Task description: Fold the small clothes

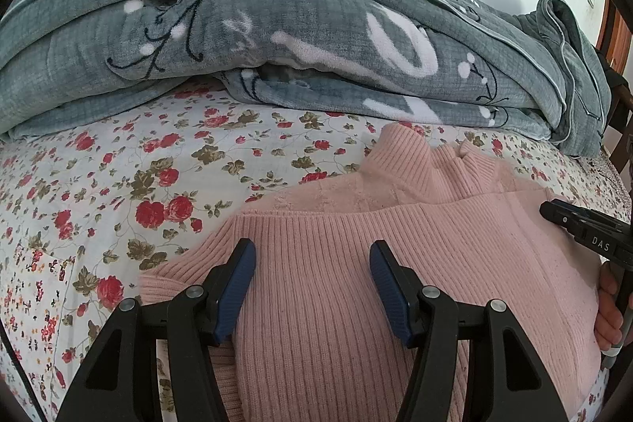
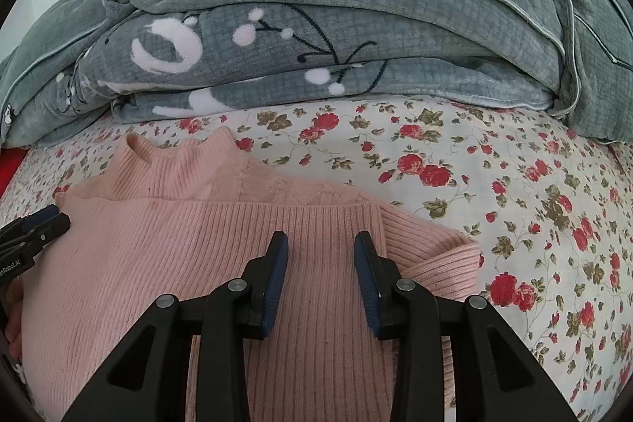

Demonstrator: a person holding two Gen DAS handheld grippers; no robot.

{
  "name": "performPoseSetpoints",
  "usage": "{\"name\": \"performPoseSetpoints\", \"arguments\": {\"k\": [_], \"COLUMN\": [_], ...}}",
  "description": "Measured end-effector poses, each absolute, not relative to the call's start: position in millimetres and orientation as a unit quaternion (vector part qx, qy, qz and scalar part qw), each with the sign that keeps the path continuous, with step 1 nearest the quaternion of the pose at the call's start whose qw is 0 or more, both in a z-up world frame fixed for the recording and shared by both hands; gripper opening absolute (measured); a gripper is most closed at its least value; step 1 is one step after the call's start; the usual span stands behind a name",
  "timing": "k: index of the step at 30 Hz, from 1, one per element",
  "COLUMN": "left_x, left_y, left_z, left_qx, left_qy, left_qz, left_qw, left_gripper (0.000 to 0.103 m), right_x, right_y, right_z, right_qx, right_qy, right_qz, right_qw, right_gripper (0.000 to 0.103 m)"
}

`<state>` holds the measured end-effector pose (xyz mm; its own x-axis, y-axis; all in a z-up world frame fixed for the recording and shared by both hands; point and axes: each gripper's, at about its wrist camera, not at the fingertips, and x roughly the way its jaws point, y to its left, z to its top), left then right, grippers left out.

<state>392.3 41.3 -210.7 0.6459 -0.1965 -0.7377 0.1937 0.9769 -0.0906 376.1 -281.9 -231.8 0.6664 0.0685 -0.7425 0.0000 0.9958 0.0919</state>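
A pink ribbed knit sweater [image 1: 435, 244] lies folded on the floral bedsheet [image 1: 118, 184], its high collar [image 1: 411, 153] pointing away from me and its lower part doubled up over the chest. My left gripper [image 1: 312, 248] hovers open over the sweater's left side, nothing pinched between its blue pads. In the right wrist view the same sweater [image 2: 178, 236] shows a folded sleeve [image 2: 435, 256] at its right edge. My right gripper [image 2: 321, 238] stands open above the ribbed hem, with a gap between the pads and no cloth caught in them.
A thick grey blanket [image 1: 277, 26] with white and black patterns is piled along the far side of the bed, also seen as the blanket [image 2: 316, 26] in the right view. A hand [image 1: 609, 307] holds the right gripper's handle. Floral sheet [image 2: 514, 184] extends to the right.
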Motion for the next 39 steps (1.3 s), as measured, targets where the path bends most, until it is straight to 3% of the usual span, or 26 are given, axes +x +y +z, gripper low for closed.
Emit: {"name": "performPoseSetpoints", "arguments": {"k": [37, 39], "left_x": [390.7, 391.4], "left_y": [50.8, 51.3], "left_z": [-207.1, -208.1], "left_qx": [-0.019, -0.021], "left_qy": [0.395, 0.399], "left_qz": [-0.084, -0.083], "left_qw": [0.915, 0.913], "left_gripper": [0.058, 0.058], "right_x": [372.4, 371.8], "right_y": [-285.9, -287.1], "right_z": [-228.9, -228.3], "right_qx": [0.043, 0.042], "right_qy": [0.395, 0.394], "right_qz": [-0.005, -0.016], "right_qw": [0.917, 0.918], "right_gripper": [0.036, 0.039]}}
